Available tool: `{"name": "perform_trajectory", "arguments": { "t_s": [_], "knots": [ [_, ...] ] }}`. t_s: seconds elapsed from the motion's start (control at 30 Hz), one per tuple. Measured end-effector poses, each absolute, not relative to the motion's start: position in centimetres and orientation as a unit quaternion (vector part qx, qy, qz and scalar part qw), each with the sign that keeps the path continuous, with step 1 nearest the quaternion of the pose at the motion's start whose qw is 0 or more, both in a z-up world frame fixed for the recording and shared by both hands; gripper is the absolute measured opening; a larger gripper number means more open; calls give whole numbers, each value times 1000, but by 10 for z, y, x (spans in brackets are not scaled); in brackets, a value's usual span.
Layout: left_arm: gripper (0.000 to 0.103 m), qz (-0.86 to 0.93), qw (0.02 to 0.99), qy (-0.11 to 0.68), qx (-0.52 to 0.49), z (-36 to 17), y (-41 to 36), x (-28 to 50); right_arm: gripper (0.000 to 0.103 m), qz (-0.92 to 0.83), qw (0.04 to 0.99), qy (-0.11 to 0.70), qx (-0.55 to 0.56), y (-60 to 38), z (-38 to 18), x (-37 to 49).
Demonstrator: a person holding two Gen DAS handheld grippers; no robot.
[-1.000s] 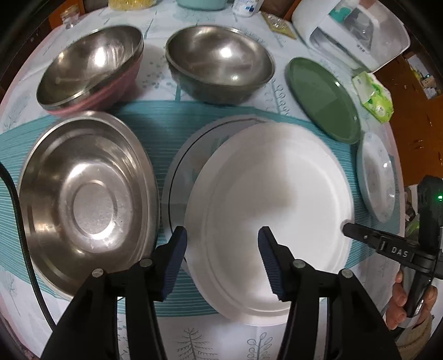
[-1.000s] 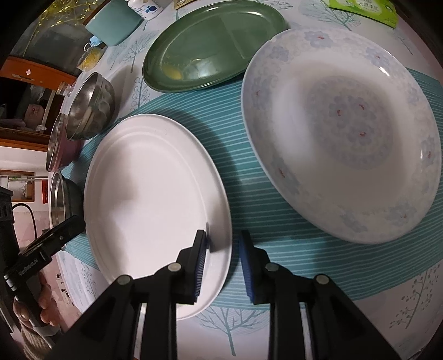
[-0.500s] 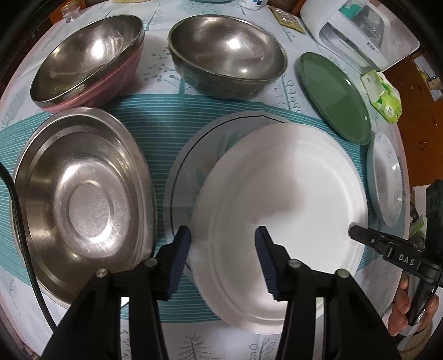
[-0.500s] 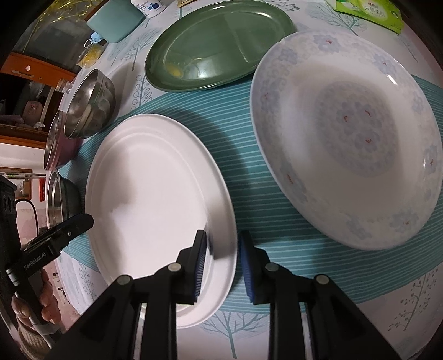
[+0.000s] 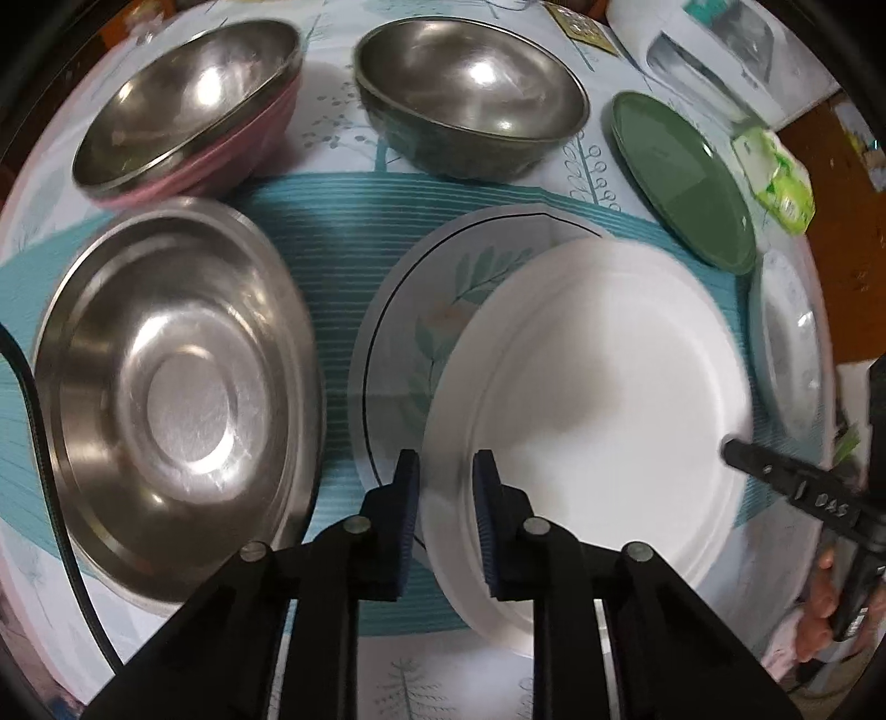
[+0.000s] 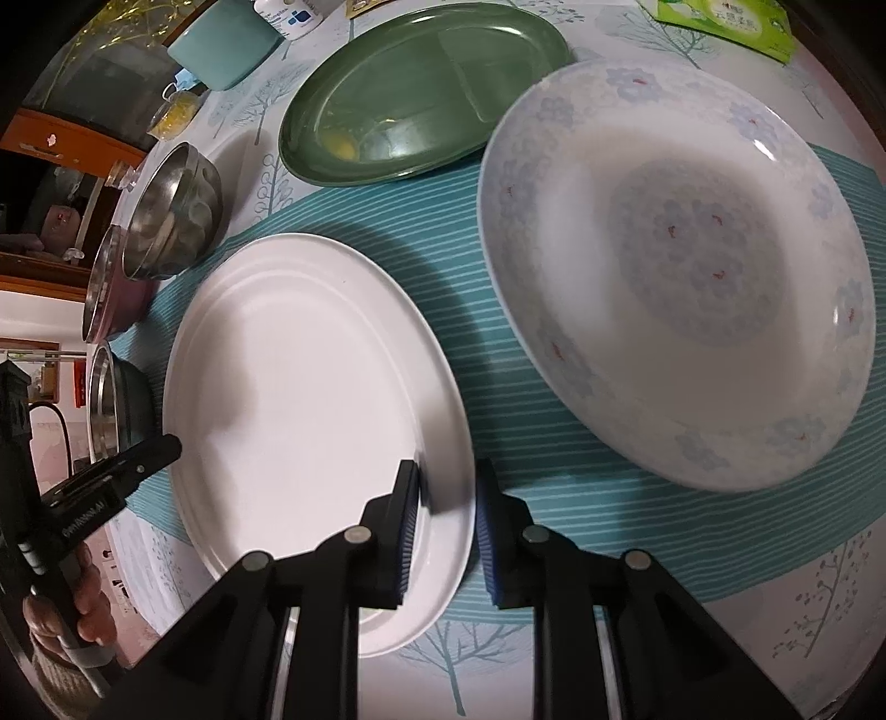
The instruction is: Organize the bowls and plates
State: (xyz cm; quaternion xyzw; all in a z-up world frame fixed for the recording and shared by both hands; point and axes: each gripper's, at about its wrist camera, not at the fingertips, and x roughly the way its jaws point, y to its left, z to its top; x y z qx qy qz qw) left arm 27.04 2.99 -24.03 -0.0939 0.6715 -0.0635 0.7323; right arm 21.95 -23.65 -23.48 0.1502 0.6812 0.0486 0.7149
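A plain white plate (image 5: 598,387) (image 6: 310,376) lies partly over a leaf-patterned plate (image 5: 421,310) on the teal runner. My left gripper (image 5: 446,498) straddles its left rim; the jaws are closing, with the rim between the pads. My right gripper (image 6: 446,498) sits on the opposite rim, also closing, pads against it. A blue-flowered deep plate (image 6: 681,277) and a green plate (image 6: 421,88) lie to the right. A wide steel bowl (image 5: 171,387), a pink-walled steel bowl (image 5: 183,105) and a dark green steel bowl (image 5: 470,88) stand to the left and behind.
A green tissue pack (image 5: 781,177) and a white appliance (image 5: 714,50) sit at the far right. A teal cup (image 6: 221,39) stands behind the green plate. A black cable (image 5: 33,415) runs along the left edge. A hand (image 5: 819,603) holds the right gripper's handle.
The left jaws have narrowed from wide apart to tight around the white plate's left rim. More of the leaf-patterned plate now shows beside the white plate. The right gripper stays on the other rim.
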Motion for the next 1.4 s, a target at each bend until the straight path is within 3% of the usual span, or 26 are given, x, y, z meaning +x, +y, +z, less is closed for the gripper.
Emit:
{"name": "perform_trajectory", "arguments": {
  "t_s": [0.37, 0.7, 1.0, 1.4],
  "knots": [
    [17, -83, 738, 657, -129, -209, 42, 239, 20, 70, 707, 683, 172, -240, -221, 197],
    [17, -95, 736, 653, -151, -186, 52, 157, 19, 100, 703, 684, 167, -237, -201, 133],
    [17, -73, 726, 661, -177, -204, 55, 84, 19, 118, 699, 690, 146, -225, -211, 61],
    [17, -50, 723, 668, -171, -235, 50, 62, 20, 112, 704, 690, 122, -223, -227, 38]
  ]
}}
